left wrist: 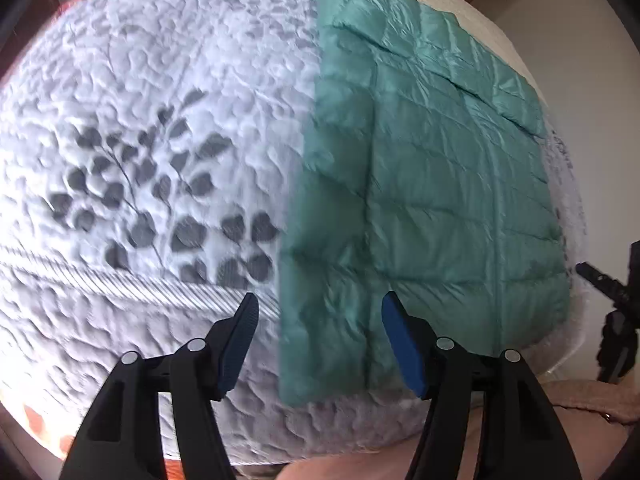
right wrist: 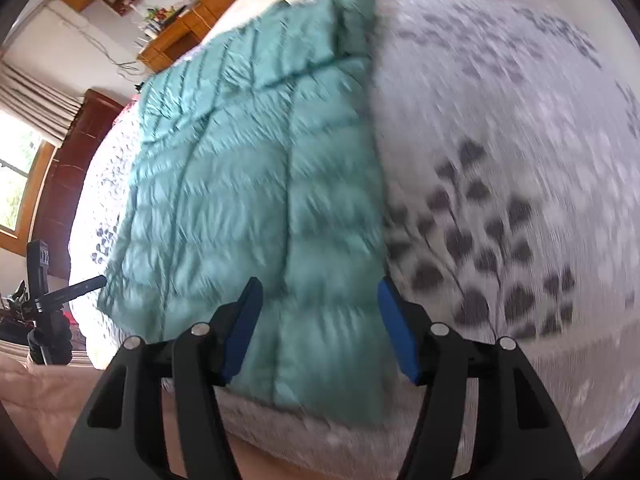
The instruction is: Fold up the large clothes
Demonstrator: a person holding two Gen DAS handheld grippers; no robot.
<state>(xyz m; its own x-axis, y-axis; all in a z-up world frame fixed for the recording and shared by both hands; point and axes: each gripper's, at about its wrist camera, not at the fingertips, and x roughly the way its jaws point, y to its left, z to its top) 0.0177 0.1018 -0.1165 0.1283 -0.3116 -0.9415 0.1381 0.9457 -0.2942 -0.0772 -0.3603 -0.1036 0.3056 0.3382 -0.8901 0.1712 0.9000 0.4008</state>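
Note:
A teal quilted puffer jacket (left wrist: 432, 184) lies flat on a white bedspread (left wrist: 160, 100) with a grey leaf print. In the left wrist view it fills the right half, with a folded flap along its left edge. My left gripper (left wrist: 318, 312) is open and empty, hovering above the jacket's near left edge. In the right wrist view the jacket (right wrist: 248, 184) lies left of centre, a folded part at its far end. My right gripper (right wrist: 320, 300) is open and empty above the jacket's near right edge.
The bedspread (right wrist: 500, 140) stretches right of the jacket. A black tripod stand (right wrist: 44, 300) is beside the bed at the left, also showing in the left wrist view (left wrist: 616, 300). Wooden shelves (right wrist: 168, 12), a dark headboard (right wrist: 80, 168) and a curtained window (right wrist: 20, 168) lie beyond.

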